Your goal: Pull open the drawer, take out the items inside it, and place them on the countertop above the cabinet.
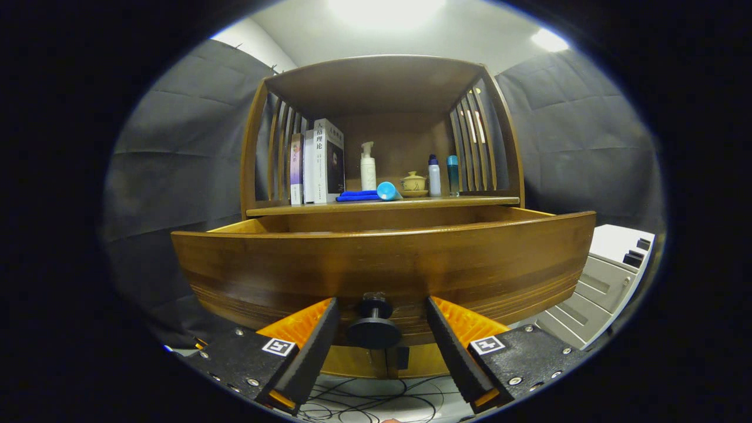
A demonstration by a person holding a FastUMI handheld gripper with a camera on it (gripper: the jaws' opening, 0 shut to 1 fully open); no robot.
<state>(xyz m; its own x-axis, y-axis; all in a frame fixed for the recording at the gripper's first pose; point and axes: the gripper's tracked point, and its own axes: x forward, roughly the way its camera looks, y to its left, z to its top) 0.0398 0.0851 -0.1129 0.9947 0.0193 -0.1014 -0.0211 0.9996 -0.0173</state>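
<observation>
Two fingers of the hand-held gripper [382, 346] stand spread either side of the drawer's knob [373, 323] without pressing it, the drawer [382, 264] pulled out below the surface [470, 201], probably so its contents can be reached.

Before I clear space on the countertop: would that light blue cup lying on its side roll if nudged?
Probably. The light blue cup lies on its side against the folded blue cloth, so it may roll toward the lidded teacup. It looks light. The open fingers flank the drawer knob.
</observation>
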